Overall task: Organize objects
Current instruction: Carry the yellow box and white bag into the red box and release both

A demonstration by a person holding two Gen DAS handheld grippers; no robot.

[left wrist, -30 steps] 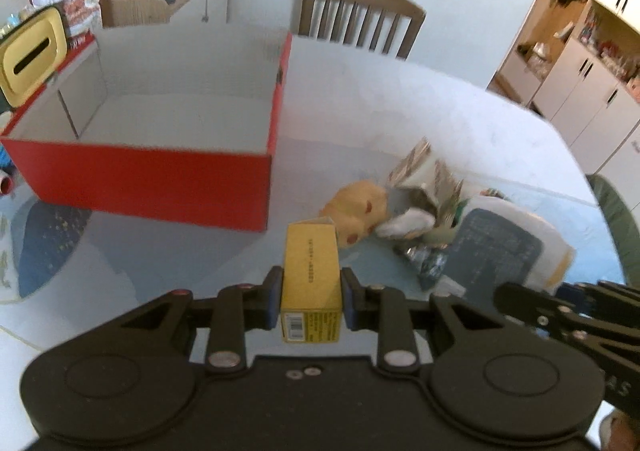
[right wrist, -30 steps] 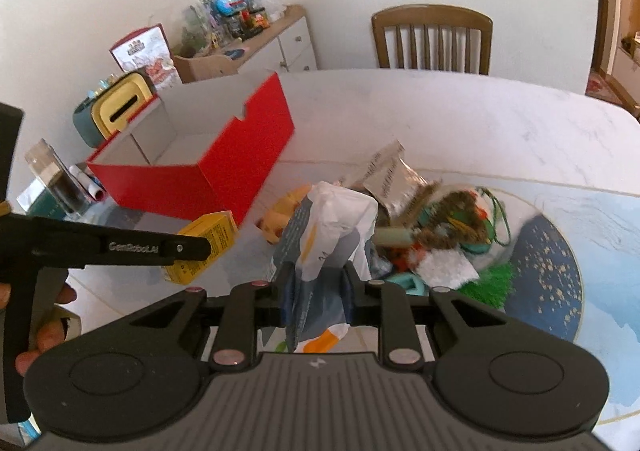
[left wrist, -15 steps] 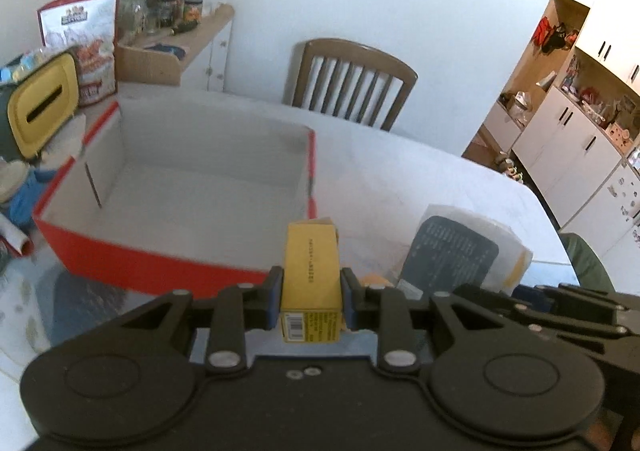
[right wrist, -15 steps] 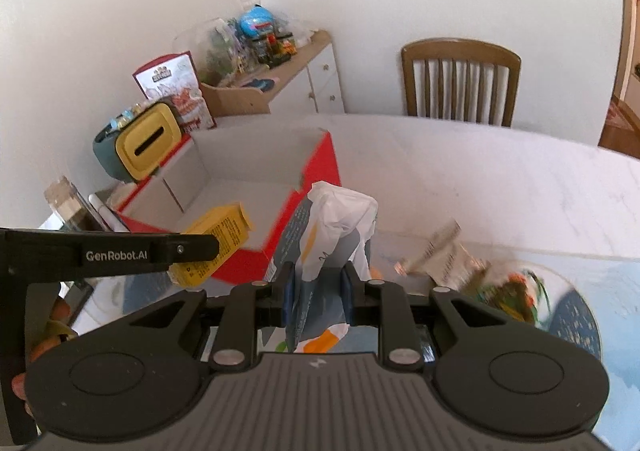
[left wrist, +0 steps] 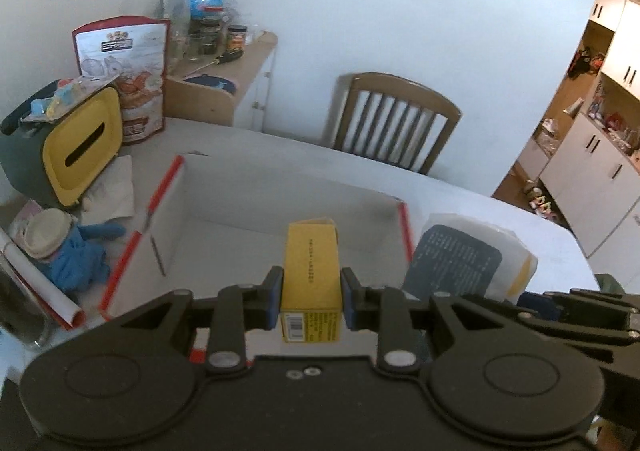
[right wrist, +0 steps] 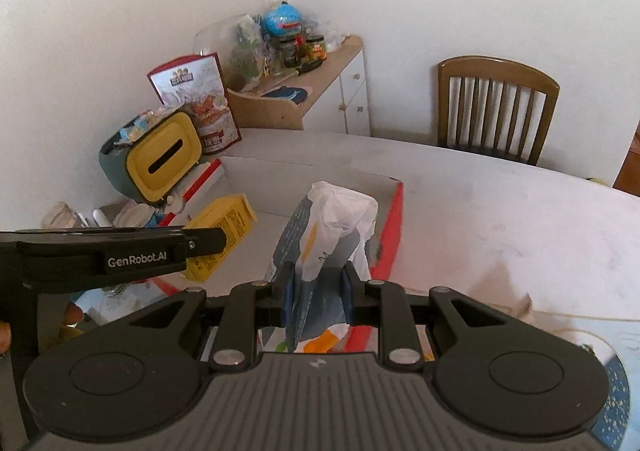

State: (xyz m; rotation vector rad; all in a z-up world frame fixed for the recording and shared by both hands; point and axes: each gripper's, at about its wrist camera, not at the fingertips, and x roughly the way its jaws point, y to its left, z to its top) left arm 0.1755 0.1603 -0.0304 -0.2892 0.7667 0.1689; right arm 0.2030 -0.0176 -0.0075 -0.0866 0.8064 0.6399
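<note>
My left gripper [left wrist: 311, 298] pinches a small yellow cardboard carton [left wrist: 311, 271] above the open, red-rimmed white box [left wrist: 256, 211], whose floor lies bare. My right gripper [right wrist: 316, 297] clamps a crumpled white-and-blue plastic pouch [right wrist: 328, 235] over the box's right rim. Only the left view shows the blue plush toy [left wrist: 80, 255] left of the box.

"GenRobot.AI" reads clearly in white letters along the black side of the left gripper [right wrist: 208, 247]. The yellow carton [left wrist: 311, 275] carries a barcode and lines of small print, too fine to make out. The red-edged pouch [right wrist: 192, 99] shows a heading and large characters, blurred beyond reading. The dark panel of print on the plastic bag [left wrist: 456, 263] stays illegible too.
</note>
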